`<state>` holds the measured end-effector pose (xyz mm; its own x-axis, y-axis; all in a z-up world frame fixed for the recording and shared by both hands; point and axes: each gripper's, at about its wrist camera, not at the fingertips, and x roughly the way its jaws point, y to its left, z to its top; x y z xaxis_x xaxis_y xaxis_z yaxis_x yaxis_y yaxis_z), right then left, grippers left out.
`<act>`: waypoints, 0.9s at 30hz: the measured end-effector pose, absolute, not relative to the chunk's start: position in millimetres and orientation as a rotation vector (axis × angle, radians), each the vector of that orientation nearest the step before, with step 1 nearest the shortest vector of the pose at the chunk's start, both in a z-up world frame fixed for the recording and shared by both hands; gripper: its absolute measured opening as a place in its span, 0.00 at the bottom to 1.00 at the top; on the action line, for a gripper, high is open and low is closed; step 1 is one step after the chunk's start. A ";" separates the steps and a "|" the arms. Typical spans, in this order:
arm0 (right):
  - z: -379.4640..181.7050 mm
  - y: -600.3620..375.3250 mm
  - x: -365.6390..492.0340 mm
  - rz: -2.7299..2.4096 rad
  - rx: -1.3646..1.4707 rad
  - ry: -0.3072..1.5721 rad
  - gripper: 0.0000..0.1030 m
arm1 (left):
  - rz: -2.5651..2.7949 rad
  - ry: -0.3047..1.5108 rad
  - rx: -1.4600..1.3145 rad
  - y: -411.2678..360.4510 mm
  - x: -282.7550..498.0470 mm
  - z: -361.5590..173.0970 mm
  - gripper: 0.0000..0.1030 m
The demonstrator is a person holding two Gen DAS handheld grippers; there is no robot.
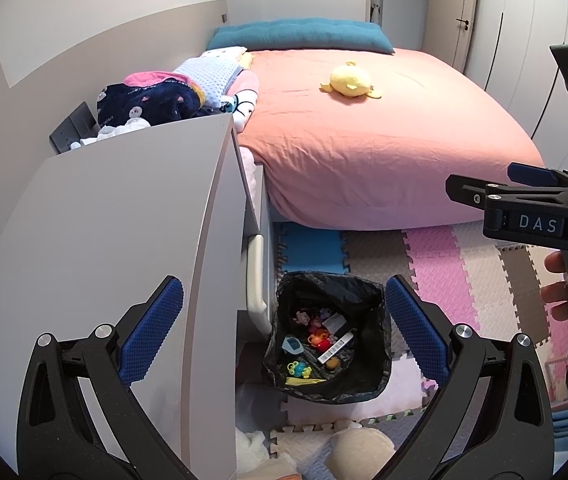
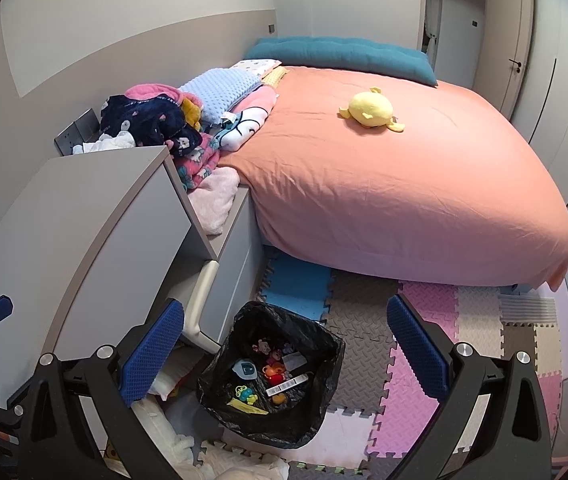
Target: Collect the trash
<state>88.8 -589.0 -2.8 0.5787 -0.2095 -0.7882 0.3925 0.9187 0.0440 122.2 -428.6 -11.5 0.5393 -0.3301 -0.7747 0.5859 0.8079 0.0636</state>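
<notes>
A black plastic trash bag point(image 1: 330, 336), open-mouthed and holding small colourful toys and paper scraps, sits on the foam puzzle-mat floor point(image 1: 436, 268) just beside the grey bedside cabinet point(image 1: 123, 216). We hold our left gripper point(image 1: 284, 332) and right gripper point(image 2: 284, 344) above it, both spread wide and empty.

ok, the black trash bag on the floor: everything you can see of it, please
The black trash bag is thin, glossy, crinkled plastic. It stands open-mouthed on the foam puzzle mat, beside the gray cabinet and off the foot of the bed. Its rim is slumped and uneven. Inside lie small colourful toys, a barcoded strip and white paper. Neither claw touches it; both hang open above.
</notes>
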 end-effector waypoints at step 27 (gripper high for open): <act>-2.4 -587.5 88.8 -0.356 0.224 0.885 0.98 | -0.560 0.840 0.328 -423.5 124.8 -12.5 0.95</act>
<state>88.8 -587.5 -2.4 0.5803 -0.2103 -0.7868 0.3932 0.9184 0.0446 124.8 -423.5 -12.5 0.5365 -0.3358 -0.7742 0.5860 0.8084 0.0555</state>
